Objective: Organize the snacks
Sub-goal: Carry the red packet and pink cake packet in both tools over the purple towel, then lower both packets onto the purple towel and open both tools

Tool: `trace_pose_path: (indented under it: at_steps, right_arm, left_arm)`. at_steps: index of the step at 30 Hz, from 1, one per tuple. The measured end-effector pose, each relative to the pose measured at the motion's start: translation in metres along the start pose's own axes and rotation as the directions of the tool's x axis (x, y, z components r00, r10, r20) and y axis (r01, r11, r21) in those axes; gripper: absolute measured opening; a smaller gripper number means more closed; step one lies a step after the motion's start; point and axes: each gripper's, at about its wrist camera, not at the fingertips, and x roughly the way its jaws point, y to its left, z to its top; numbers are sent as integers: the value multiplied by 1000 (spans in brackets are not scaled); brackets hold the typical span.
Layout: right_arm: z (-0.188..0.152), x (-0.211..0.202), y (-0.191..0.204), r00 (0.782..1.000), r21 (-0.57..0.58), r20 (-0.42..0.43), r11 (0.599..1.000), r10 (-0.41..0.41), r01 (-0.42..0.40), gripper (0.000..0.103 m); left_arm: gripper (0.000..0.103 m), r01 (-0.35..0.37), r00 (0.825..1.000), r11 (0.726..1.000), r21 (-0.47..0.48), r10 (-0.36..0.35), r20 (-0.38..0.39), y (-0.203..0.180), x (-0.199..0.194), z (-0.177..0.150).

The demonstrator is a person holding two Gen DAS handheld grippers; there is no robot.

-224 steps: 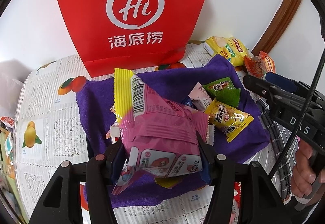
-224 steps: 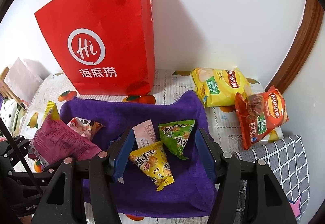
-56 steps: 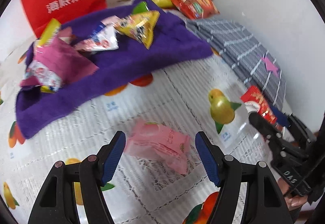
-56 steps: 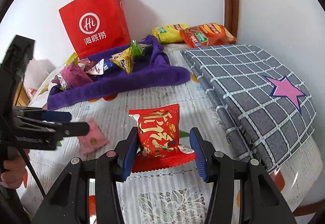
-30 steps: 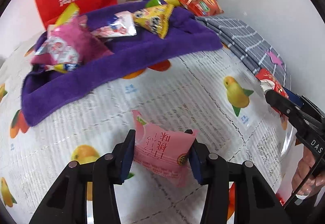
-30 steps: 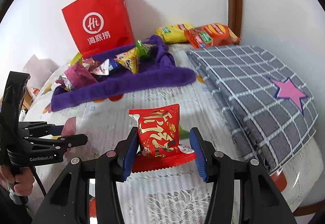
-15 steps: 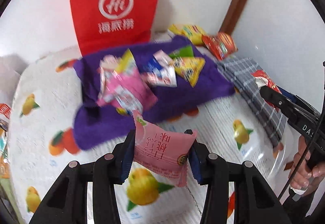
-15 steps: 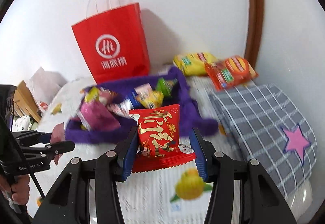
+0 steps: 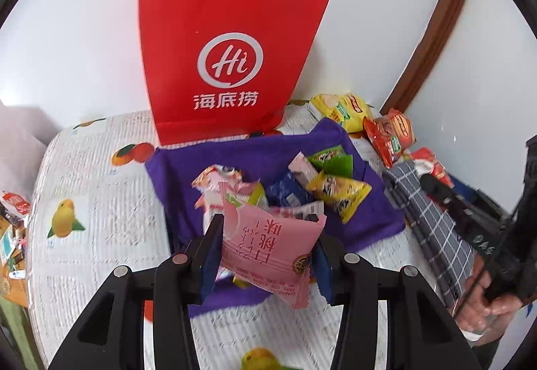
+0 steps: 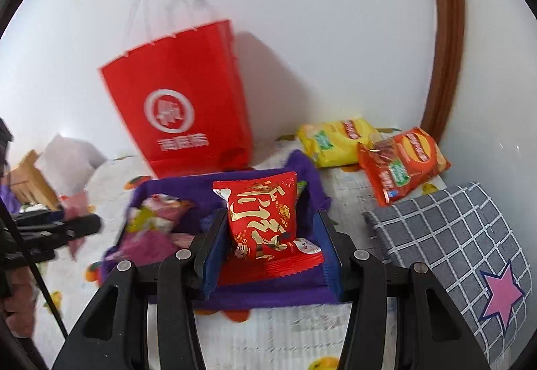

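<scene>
Item 1, step in hand (judged): carrying two packets to the purple cloth [image 9: 261, 148], where the other snacks are gathered. To do it well, bring each packet over a bare patch of the cloth, lower it close, and only then let go, so it neither slides off the edge nor knocks the pile. The two tools should part their drop spots, left packet to the near left of the heap, right packet to the near right, so they do not collide.

Item 2, left gripper [image 9: 268, 256]: jaws part closed, clamped on the pink packet [image 9: 268, 249] by its two sides. The packet hangs tilted over the near edge of the cloth, above the heap.

Item 3, right gripper [image 10: 268, 256]: jaws part closed, pinching the red packet [image 10: 261, 219] at its lower end; the packet stands upright between the pads, over the near part of the cloth.

Item 4, cloth contents: small packets [image 9: 335, 192] in yellow, green, blue and pink, heaped in the middle.

Item 5, surroundings: red paper bag [image 9: 228, 61] standing at the far edge against the wall; yellow crisp bag [image 10: 335, 141] and orange crisp bag [image 10: 402, 162] at far right; grey checked cloth [image 10: 453, 245] at right; fruit-print tablecloth [image 9: 100, 202] beneath all.
</scene>
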Motion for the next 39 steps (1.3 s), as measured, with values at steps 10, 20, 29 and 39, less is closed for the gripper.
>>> trace_pose_path:
  at_steps: [10,20,29,39]
  right_arm:
    - [-19,68,-32,994,31,-96,998,-59,62,50]
    - [-38,89,-22,991,12,-111,997,-70,71,50]
    - [-46,86,-15,994,13,-78,997,-76,78,50]
    - [-50,91,-11,994,-7,-84,997,-73,73,51]
  left_arm:
    - [45,42,999,999,7,-42,5,-26,40,30]
    - [45,55,997,998,22,-53,-51,-37,80,29]
    - [46,42,995,996,73,-36,-91,-53,98,19]
    - [47,31,994,997,69,-24,-103,-56,102,17]
